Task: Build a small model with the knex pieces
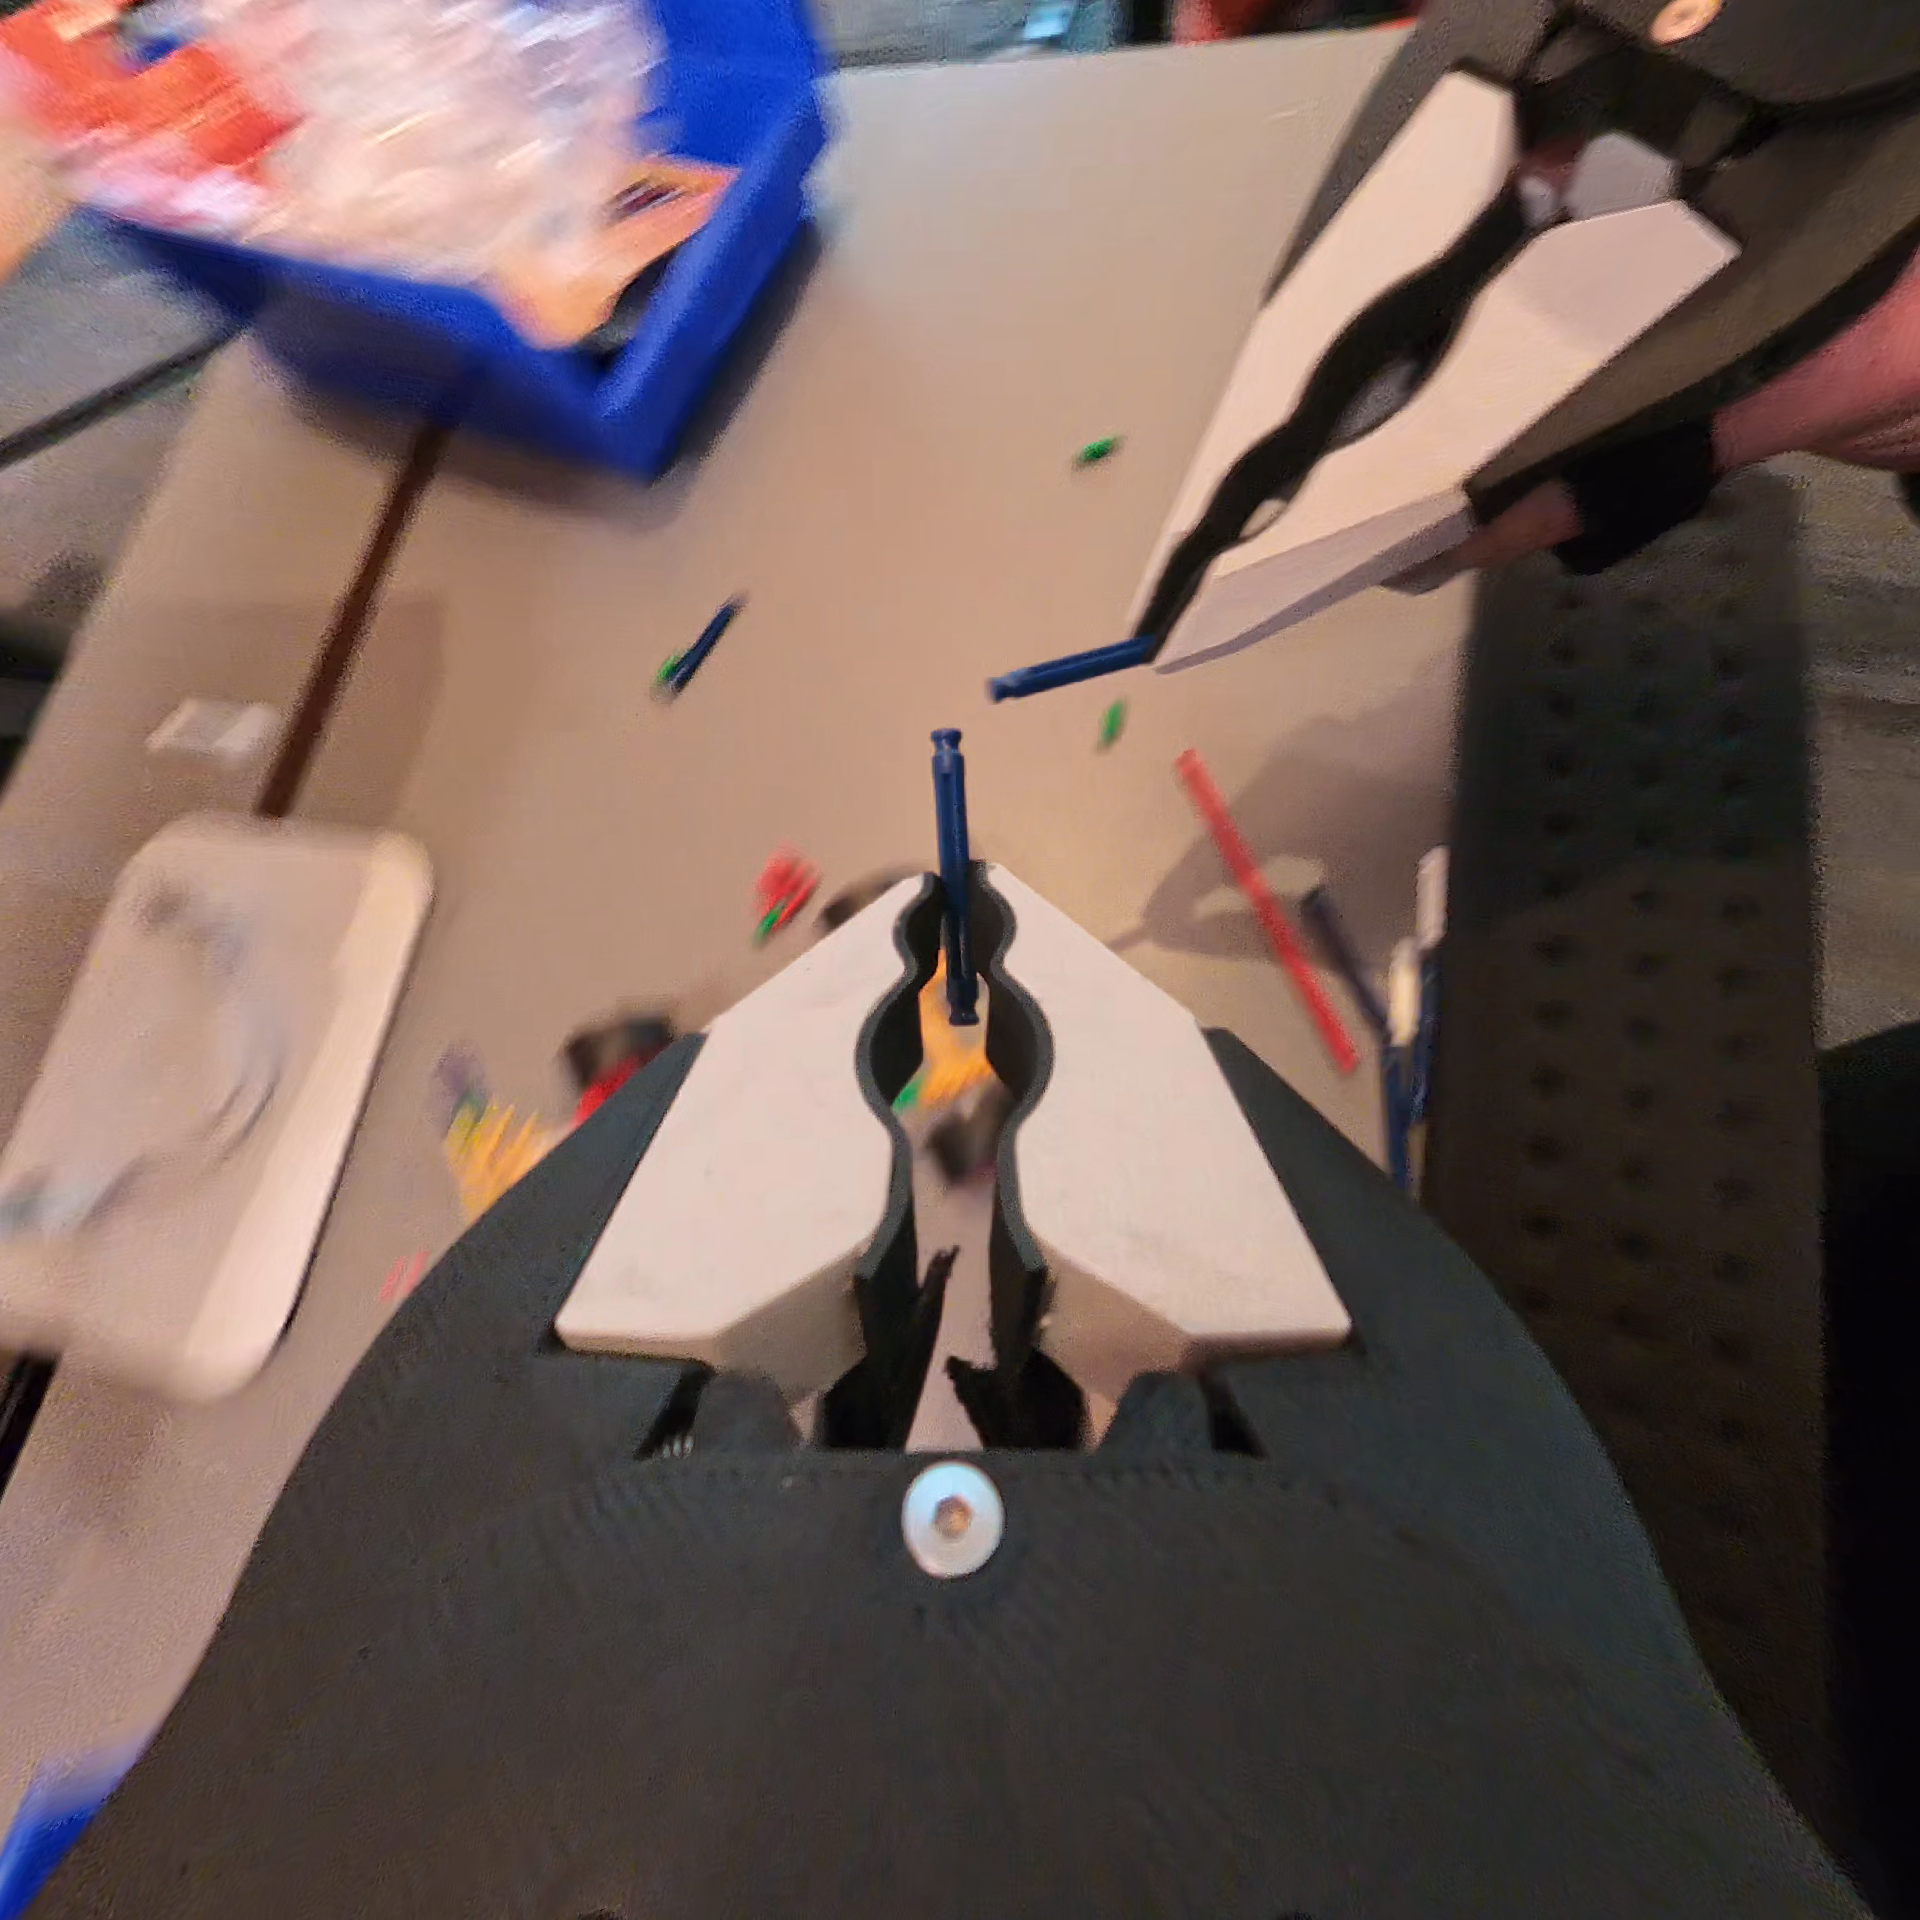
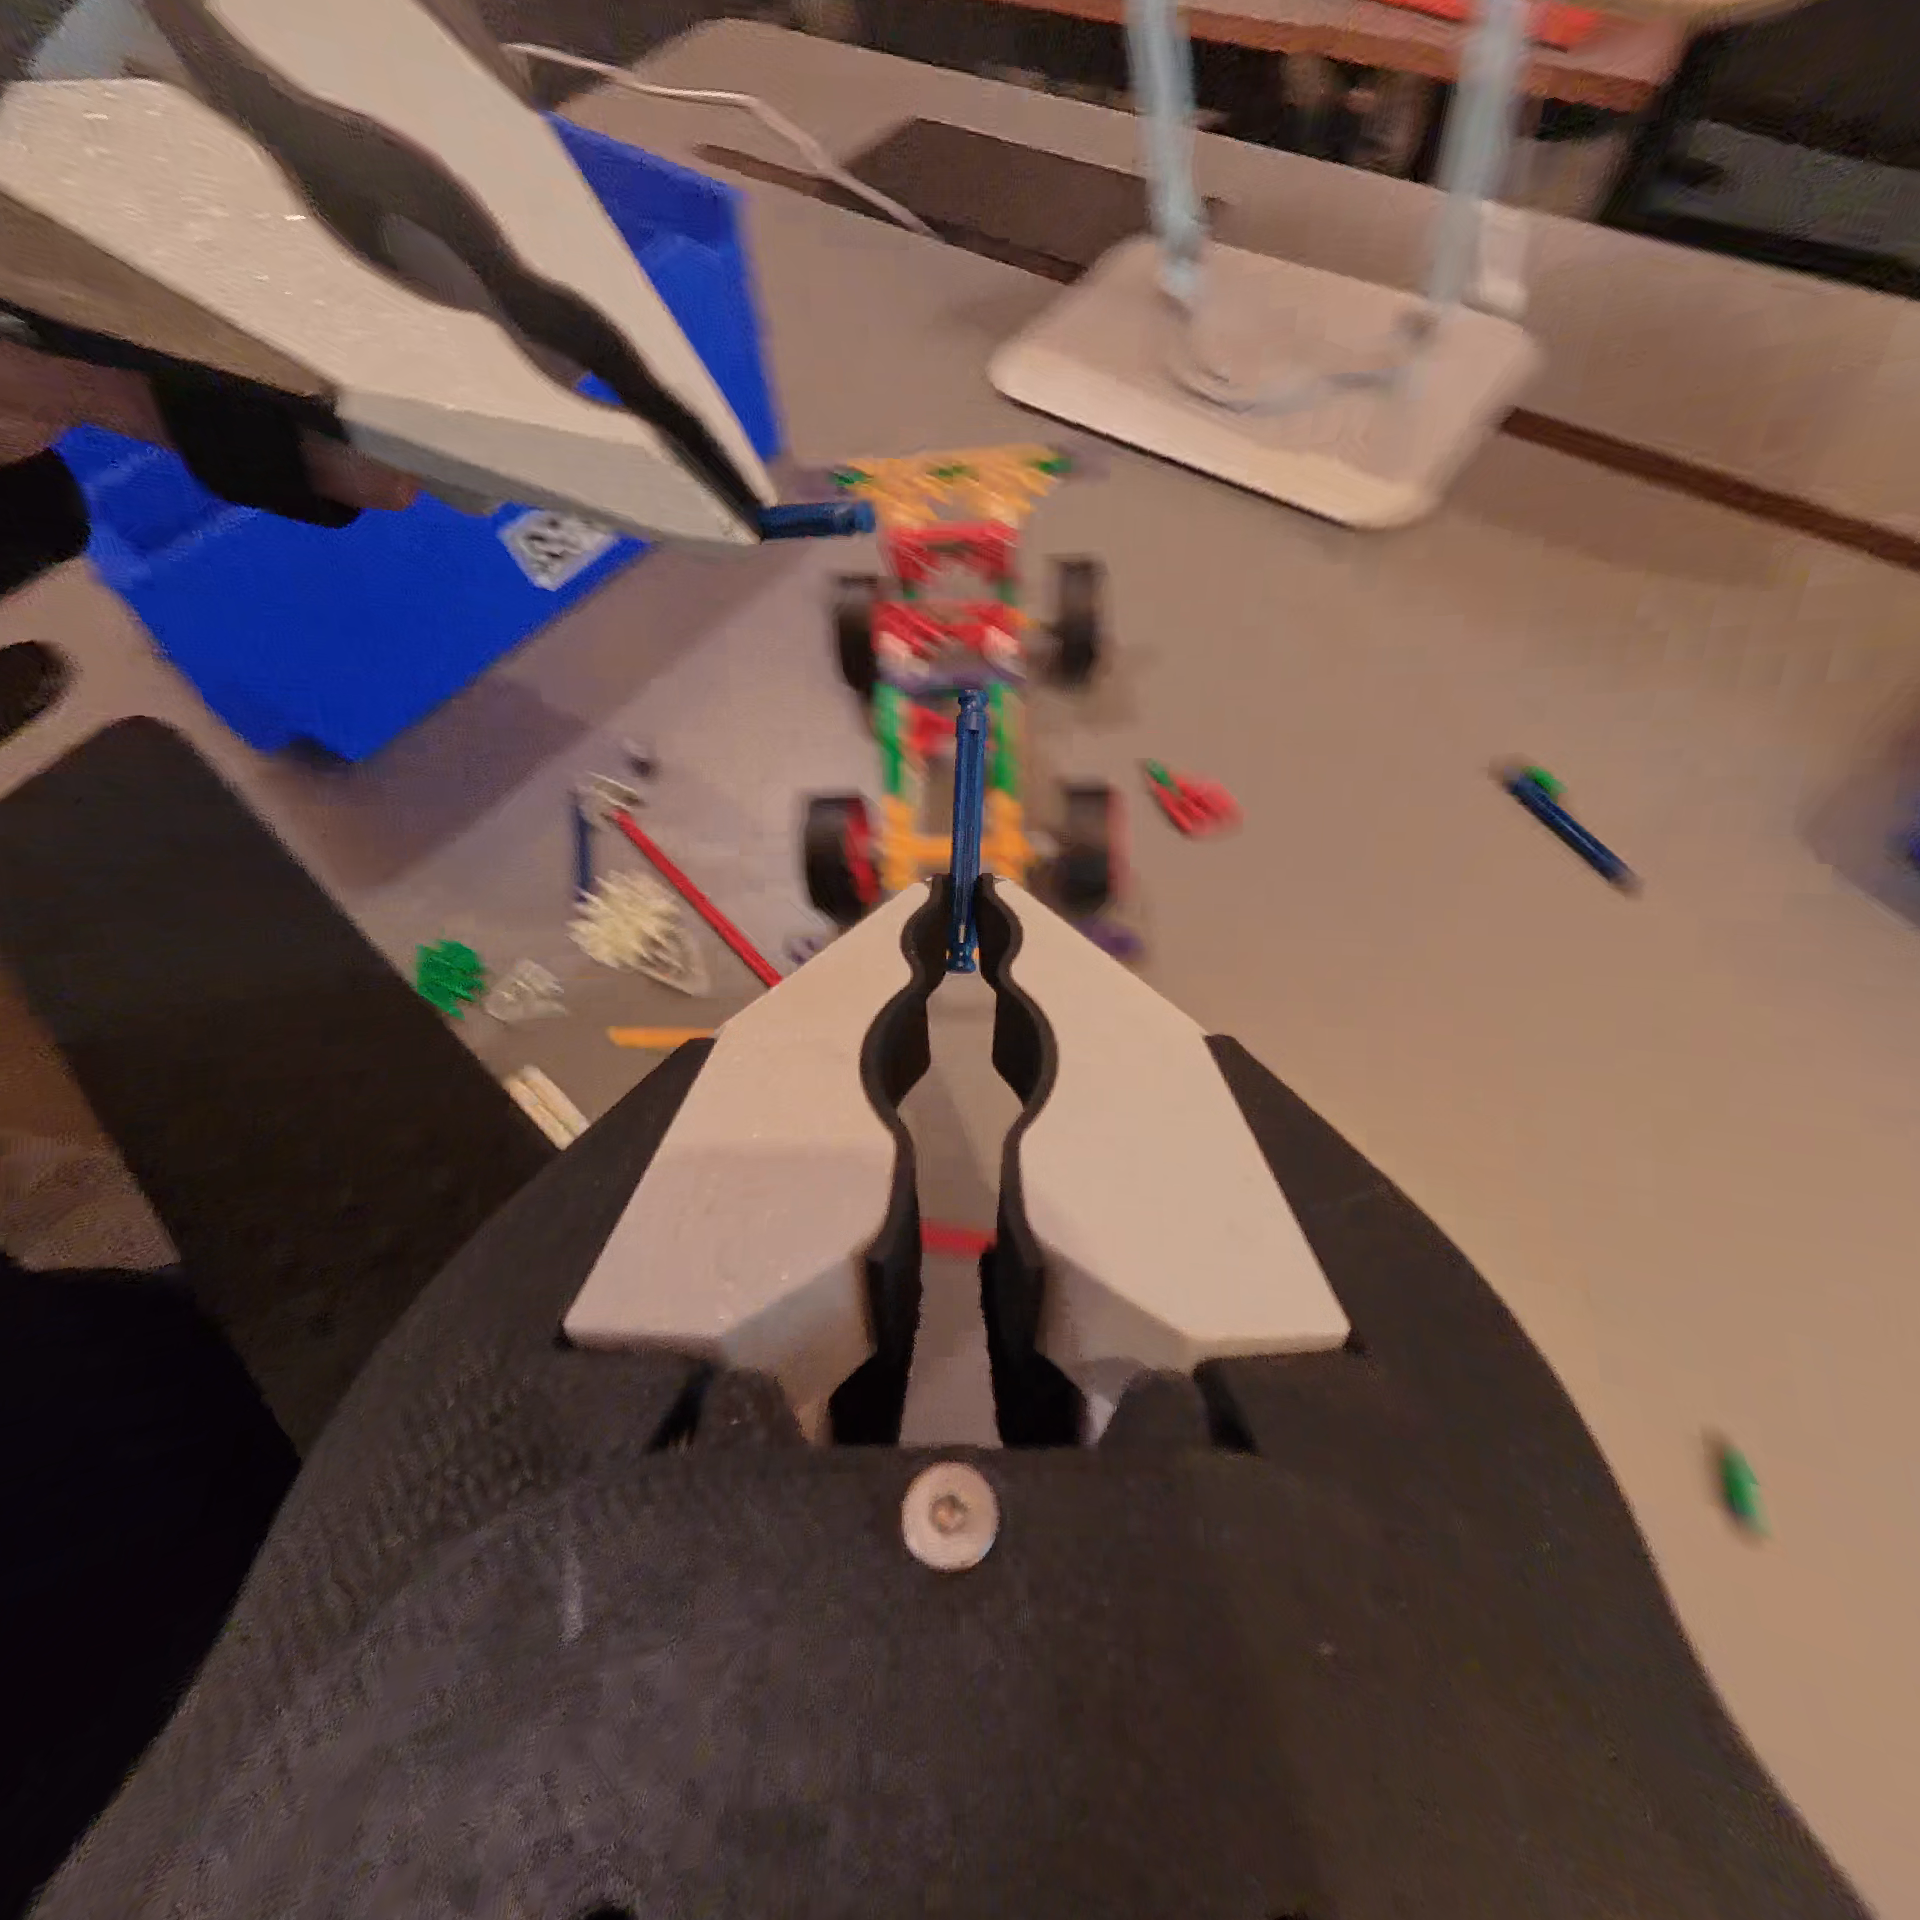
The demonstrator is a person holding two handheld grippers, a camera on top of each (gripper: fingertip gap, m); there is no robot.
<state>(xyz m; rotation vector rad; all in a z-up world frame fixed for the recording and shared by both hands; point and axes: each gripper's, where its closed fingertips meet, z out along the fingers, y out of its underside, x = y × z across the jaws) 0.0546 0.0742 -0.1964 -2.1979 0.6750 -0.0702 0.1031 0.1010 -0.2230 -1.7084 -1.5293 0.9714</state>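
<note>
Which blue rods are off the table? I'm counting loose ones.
Two: one blue rod pinched in the left tongs, another in the right tongs. A third blue rod lies loose on the table.

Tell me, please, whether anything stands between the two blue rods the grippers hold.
Nothing visible does. The left rod in the left gripper and the right rod in the right gripper end apart, only table behind the gap.

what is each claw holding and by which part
Left claw pinches a blue rod near its lower end; right claw pinches another blue rod the same way.
</note>
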